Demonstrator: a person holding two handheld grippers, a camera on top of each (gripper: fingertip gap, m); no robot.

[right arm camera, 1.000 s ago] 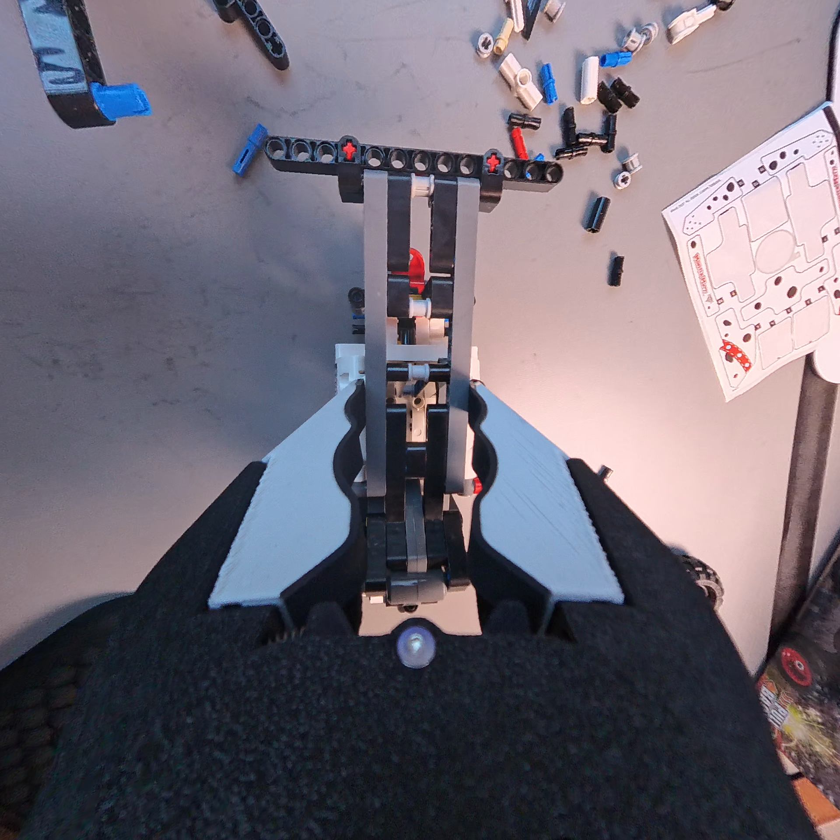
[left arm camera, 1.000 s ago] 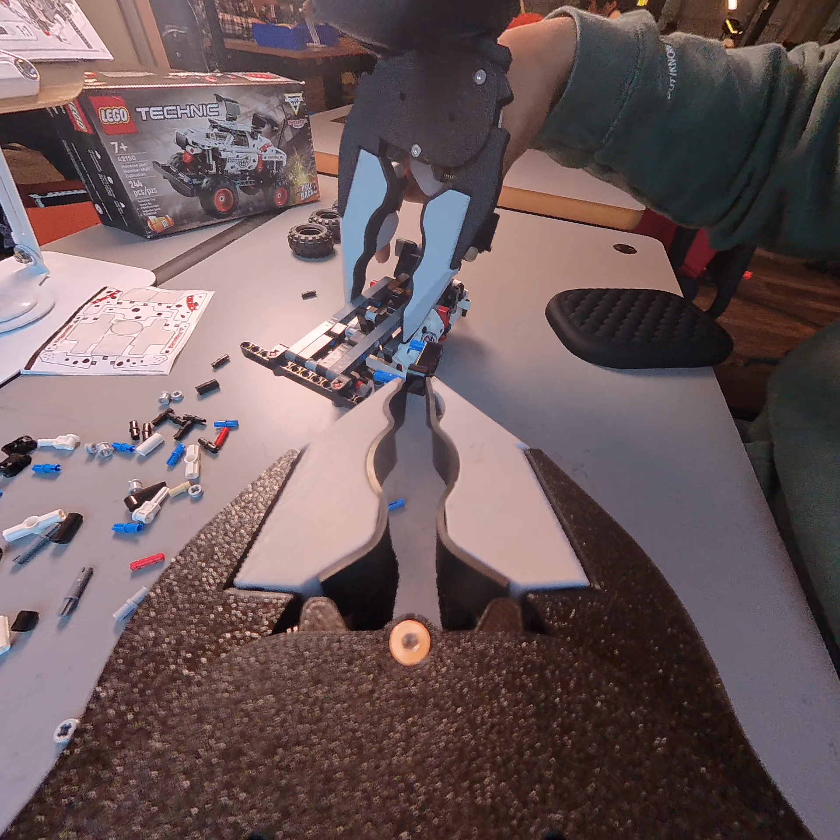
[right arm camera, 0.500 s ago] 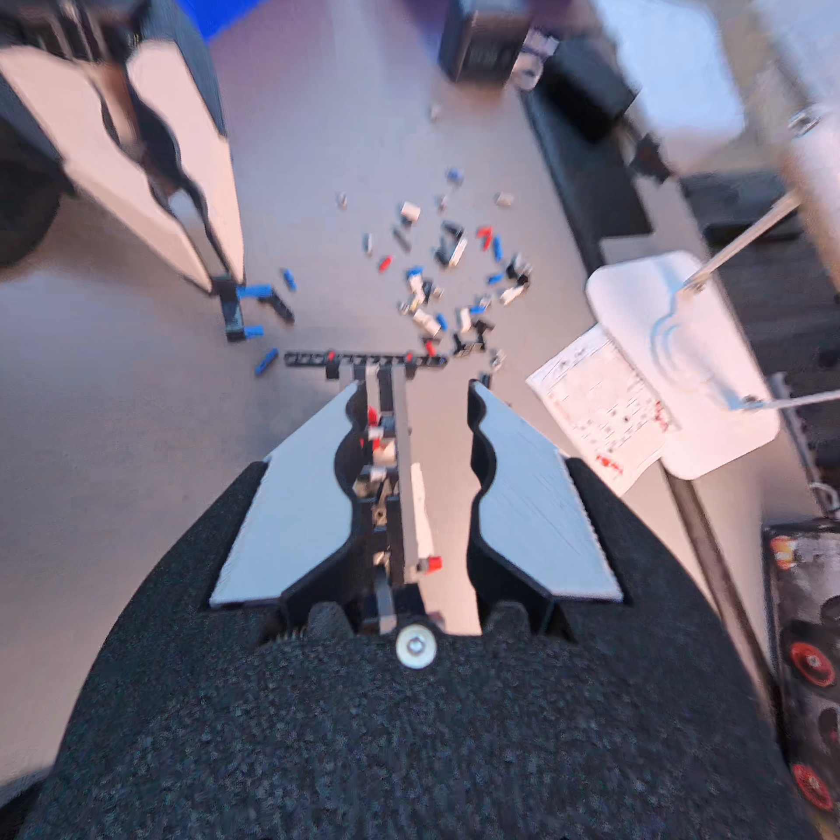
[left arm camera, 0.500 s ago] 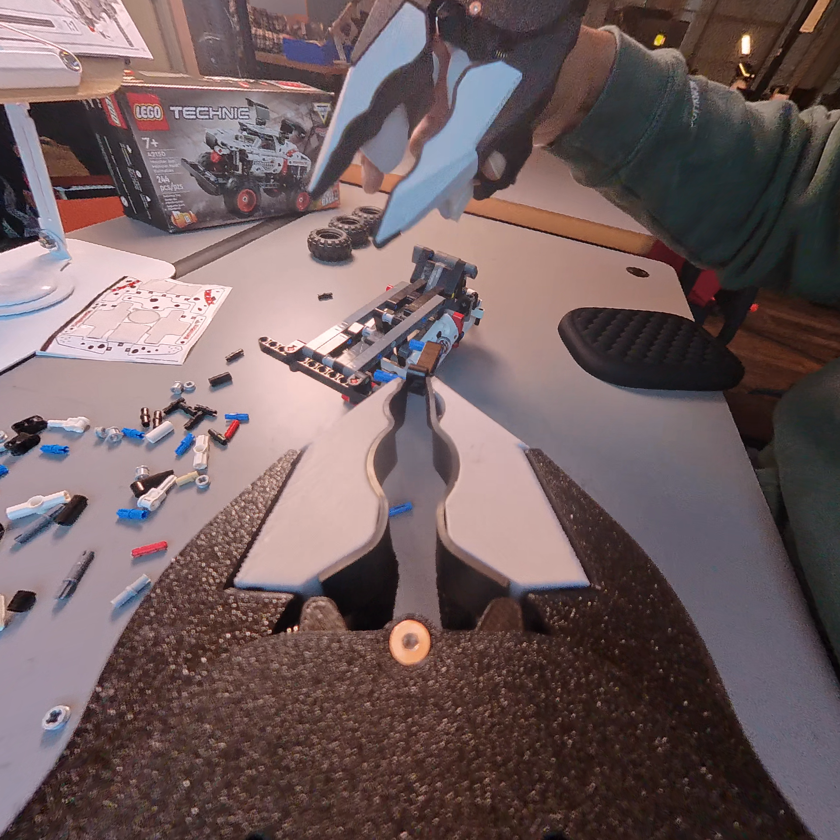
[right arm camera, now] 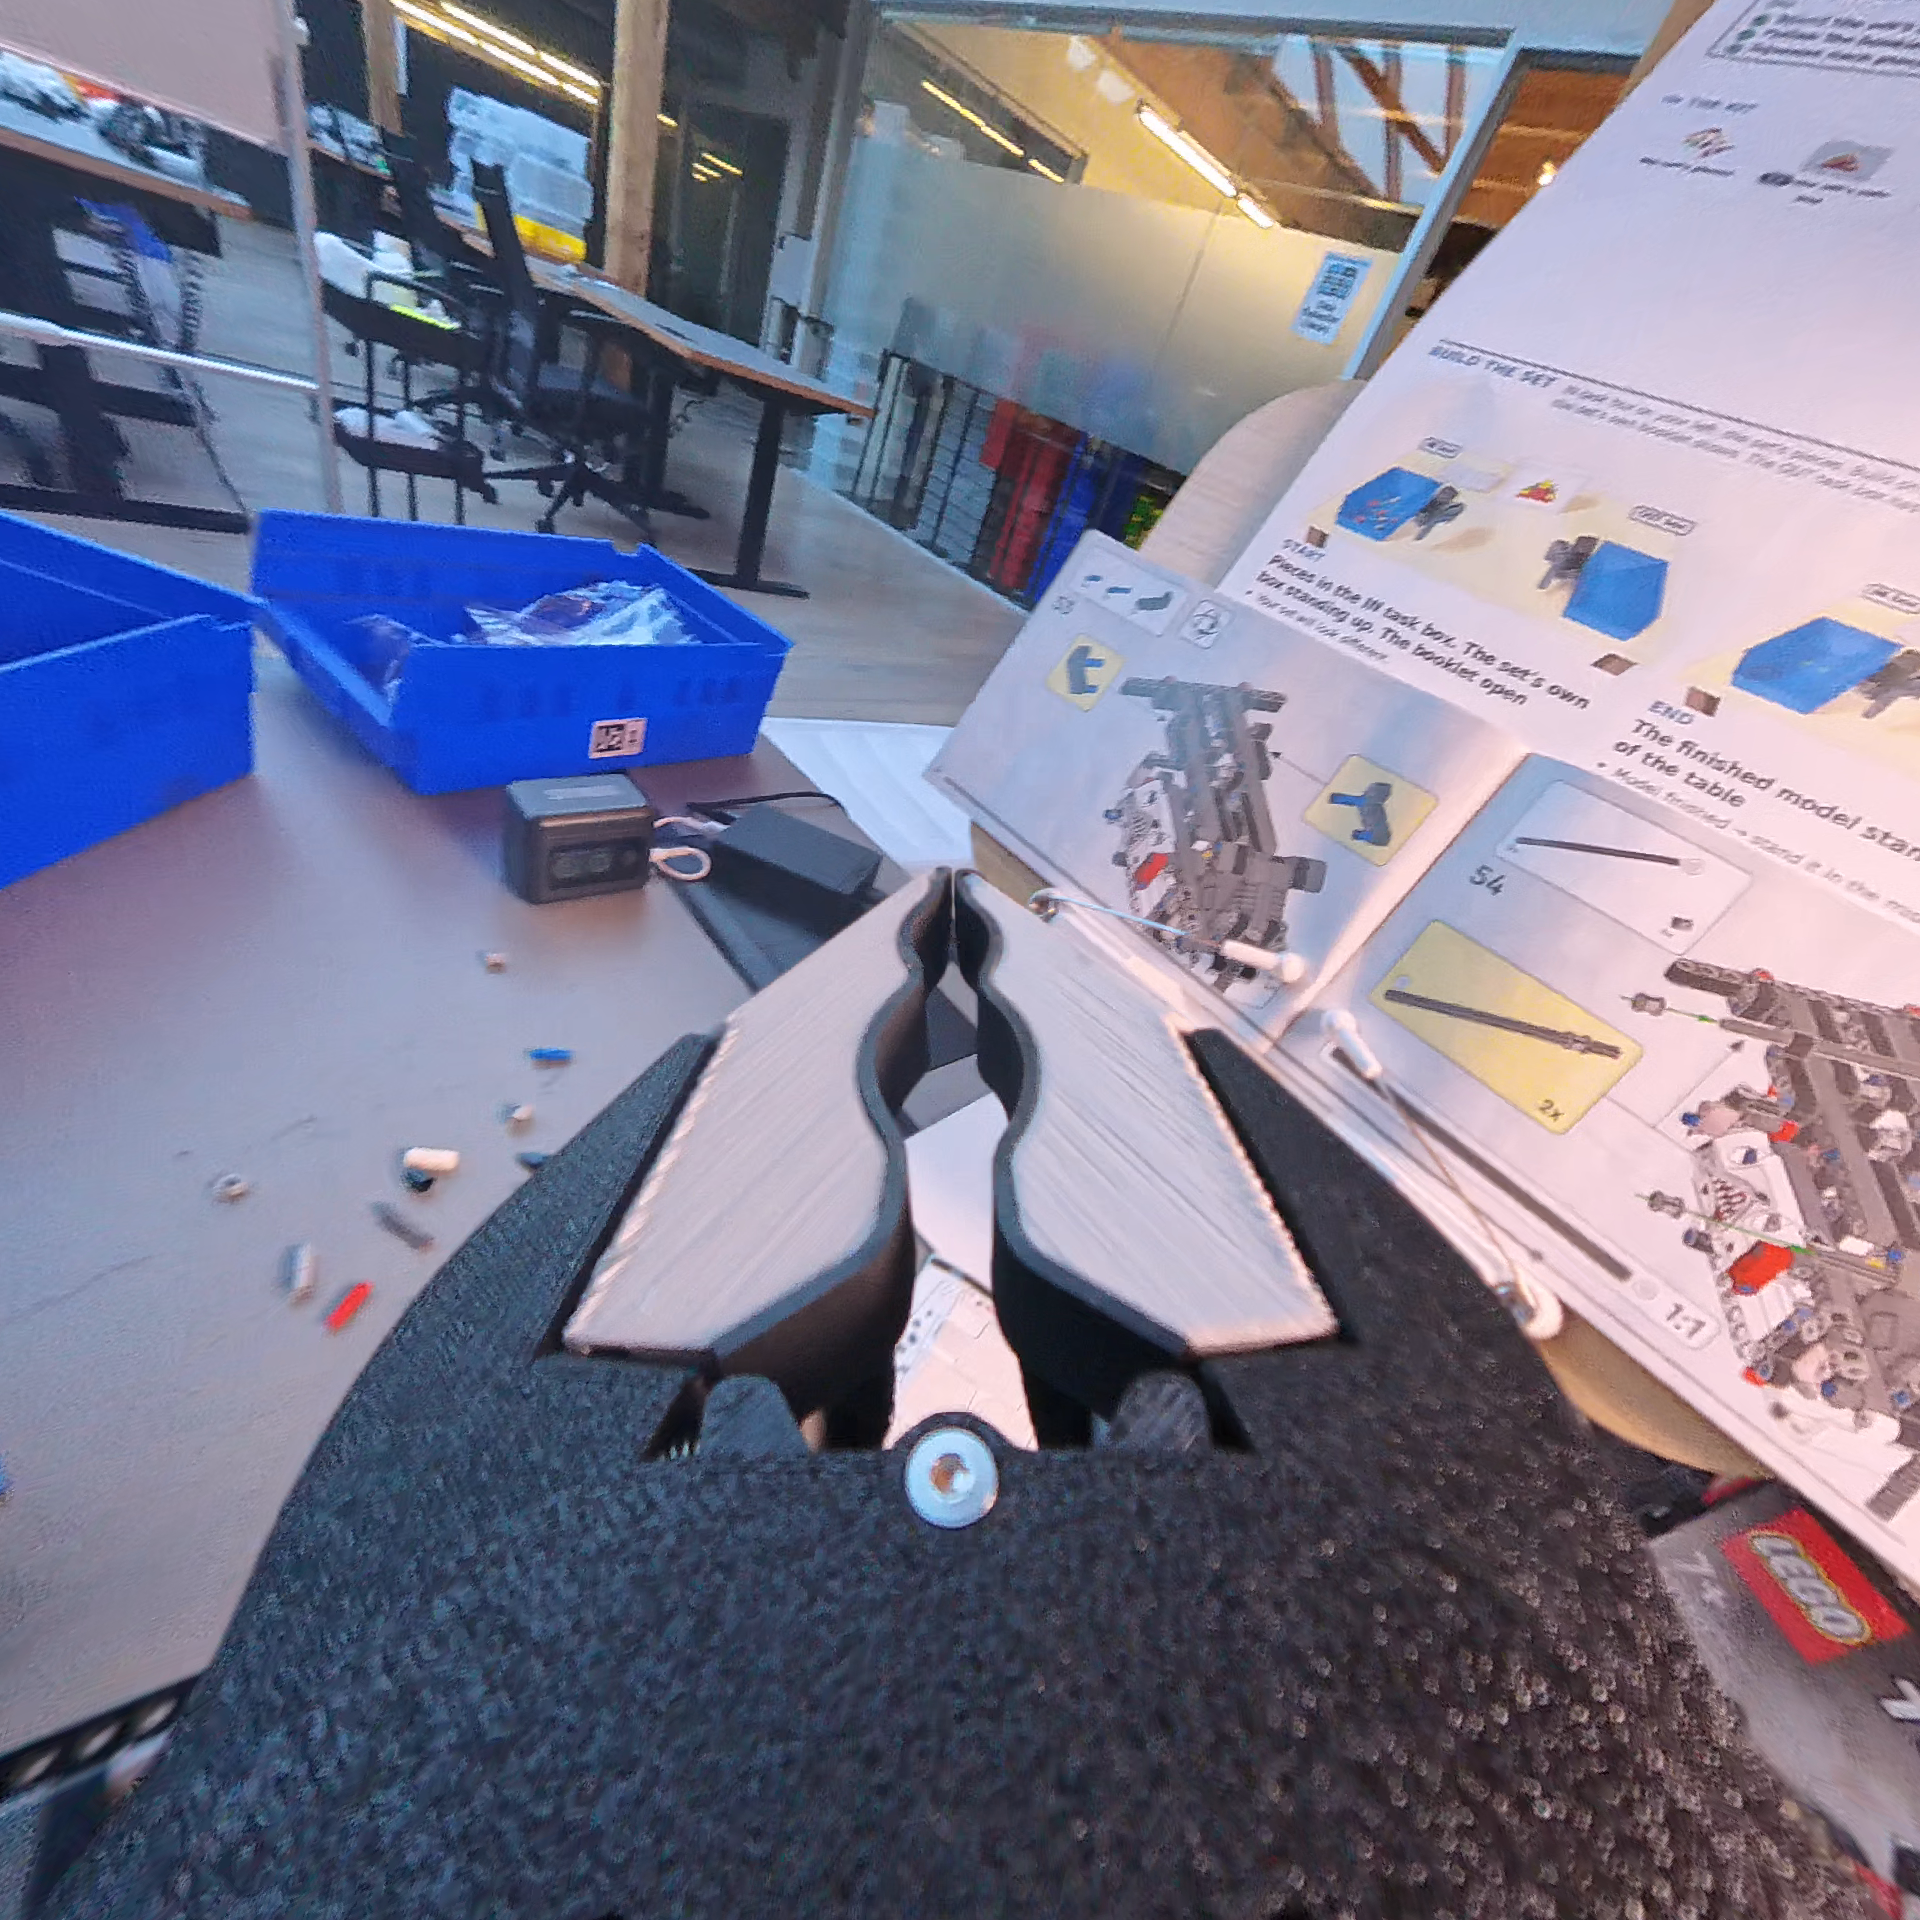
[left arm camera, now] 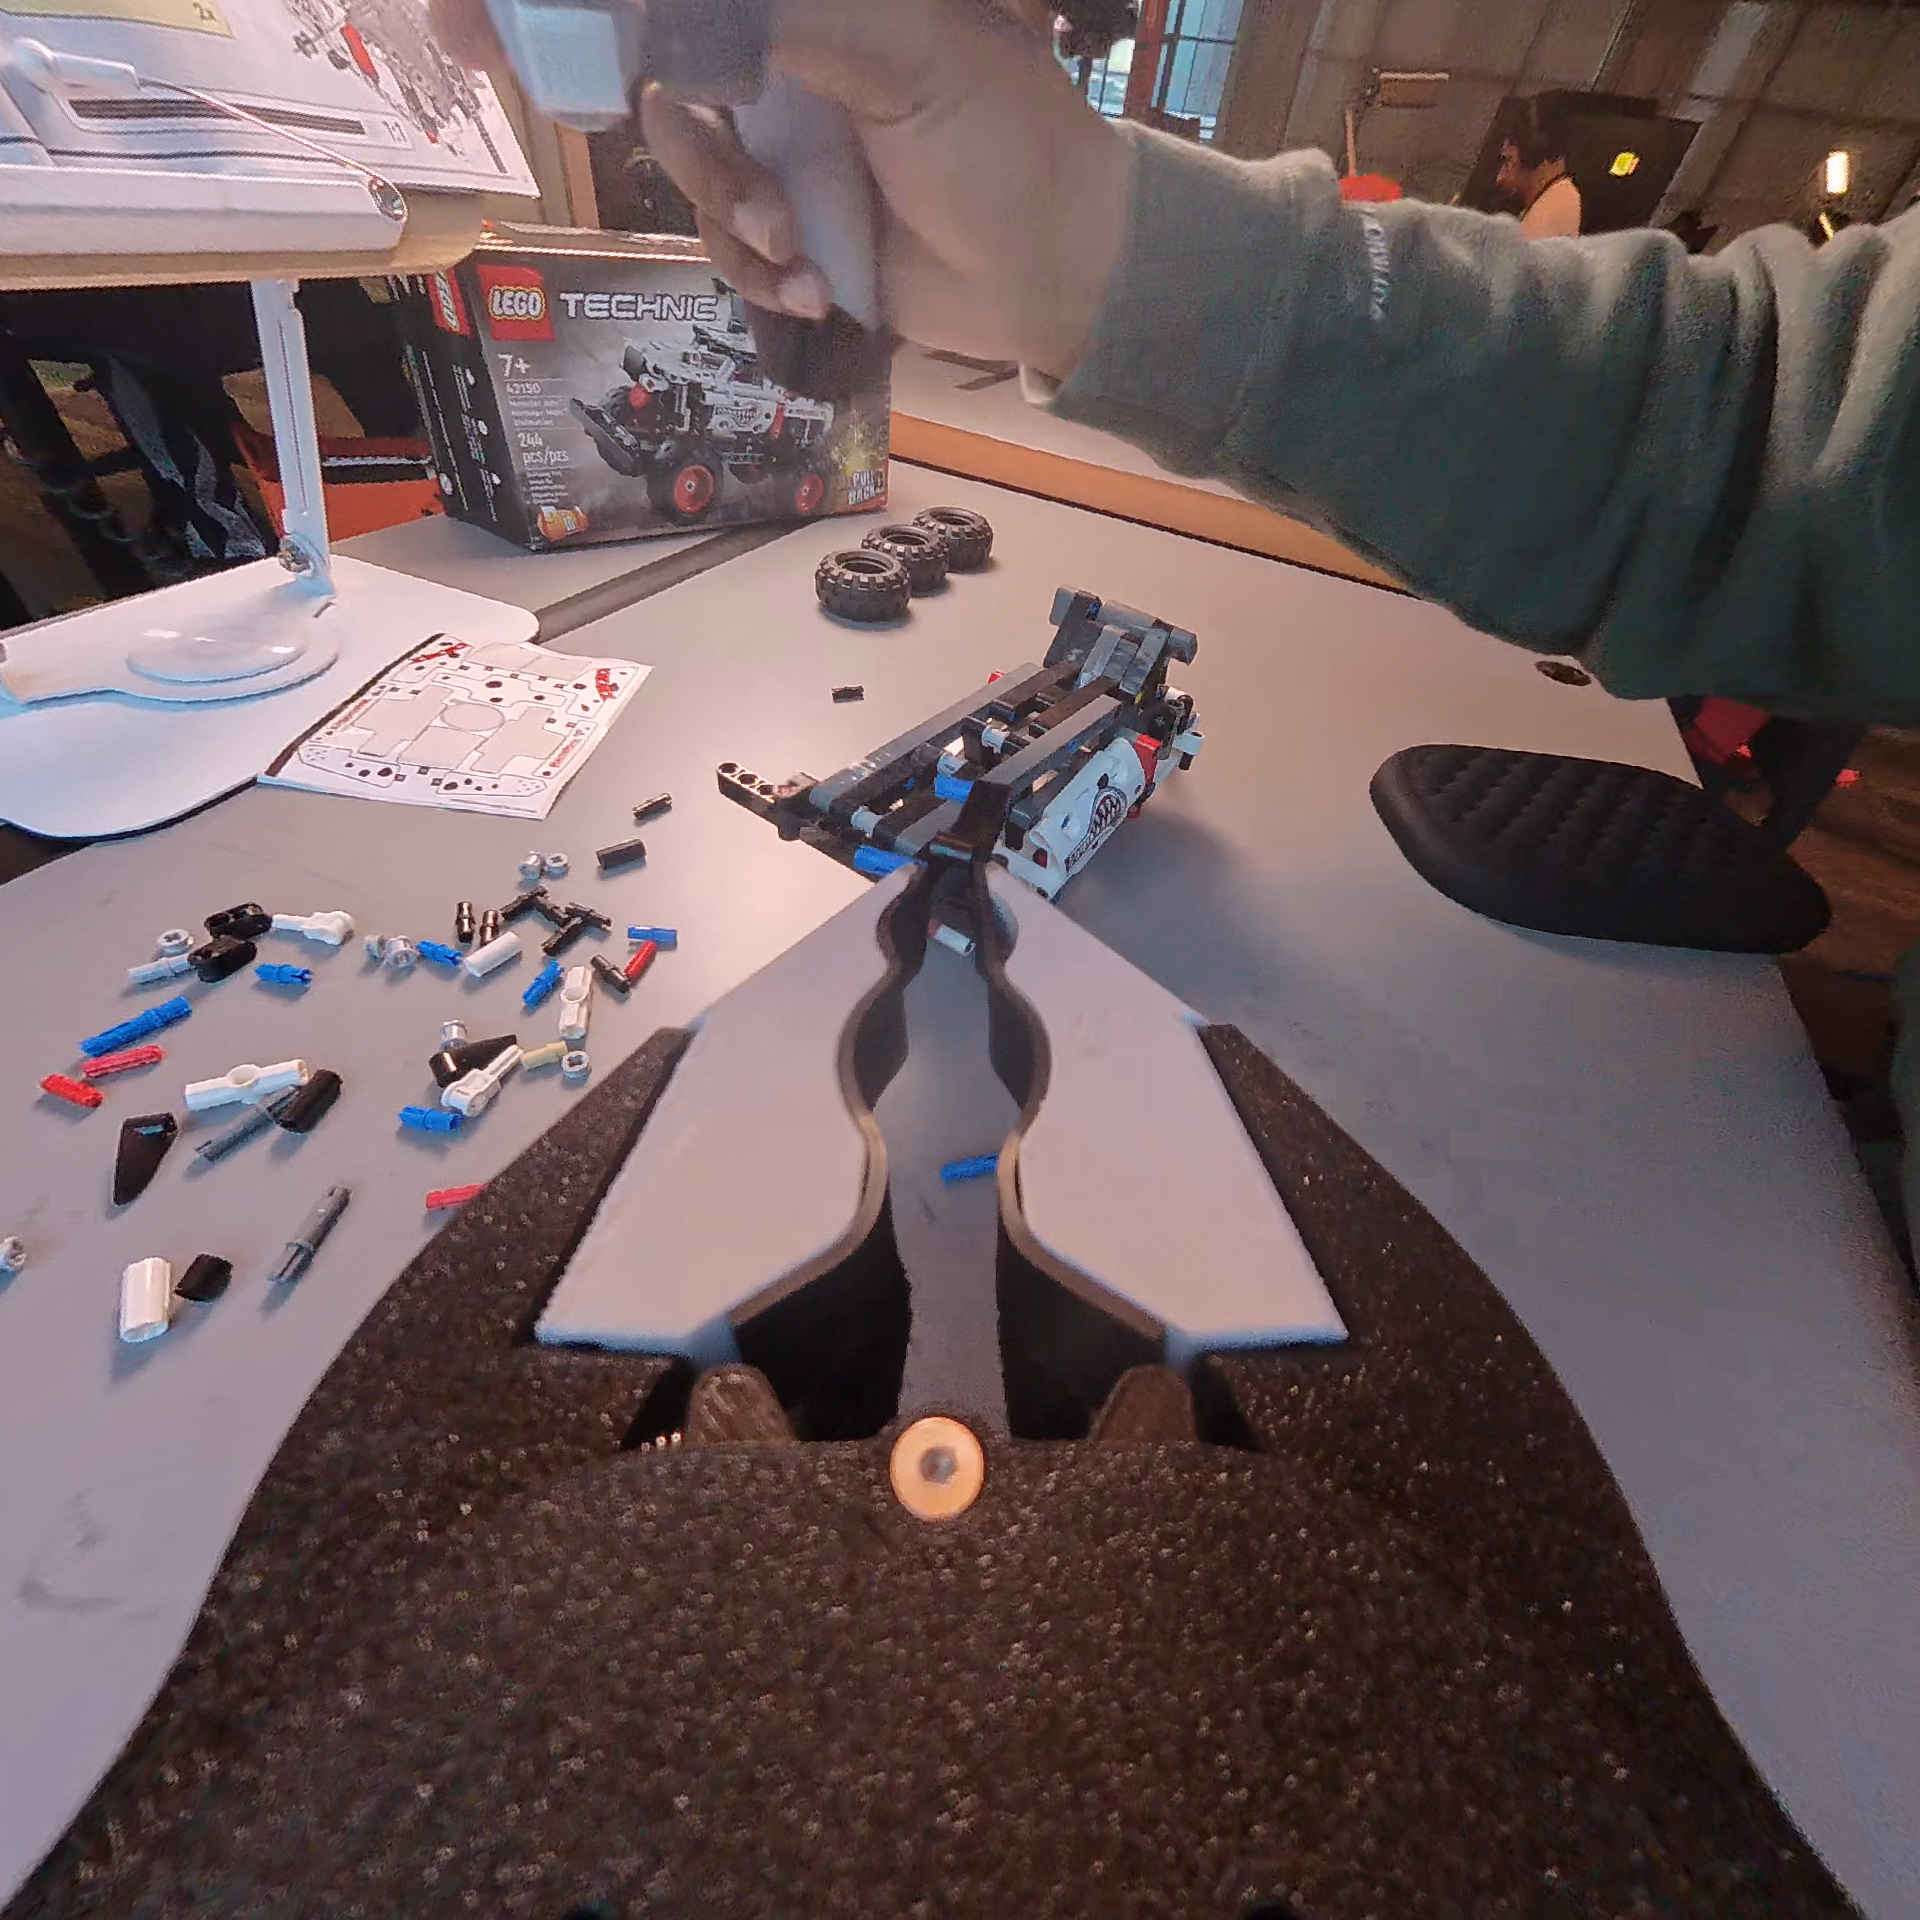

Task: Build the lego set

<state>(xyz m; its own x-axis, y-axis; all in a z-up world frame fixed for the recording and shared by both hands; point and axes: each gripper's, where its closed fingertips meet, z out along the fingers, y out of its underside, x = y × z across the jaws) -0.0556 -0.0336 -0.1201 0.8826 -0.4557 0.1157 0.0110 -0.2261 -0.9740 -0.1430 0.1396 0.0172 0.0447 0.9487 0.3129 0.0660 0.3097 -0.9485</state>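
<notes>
The partly built grey and black Lego chassis (left arm camera: 1049, 727) lies on the grey table (left arm camera: 1403, 1143). My left gripper (left arm camera: 951, 878) is shut on a small black piece (left arm camera: 975, 826) and holds it at the near side of the chassis. My right gripper (right arm camera: 951, 883) is shut and empty, raised high and pointing at the open instruction booklet (right arm camera: 1455, 883) on its stand. In the left wrist view the right gripper (left arm camera: 561, 52) is a blur at the top, held by a hand with a green sleeve (left arm camera: 1507, 416).
Loose small parts (left arm camera: 488, 977) lie scattered at the left. Three black tyres (left arm camera: 904, 561), the set's box (left arm camera: 644, 405), a sticker sheet (left arm camera: 468, 727) and the white stand base (left arm camera: 208, 644) are behind. A black pad (left arm camera: 1590, 852) lies right. Blue bins (right arm camera: 520, 665) stand beyond. Spacing between my two grippers at the tips: around 25 centimetres.
My right gripper let go of the chassis, rose away from it, shut, and turned toward the booklet. The chassis stays on the table. My left gripper holds its place.
</notes>
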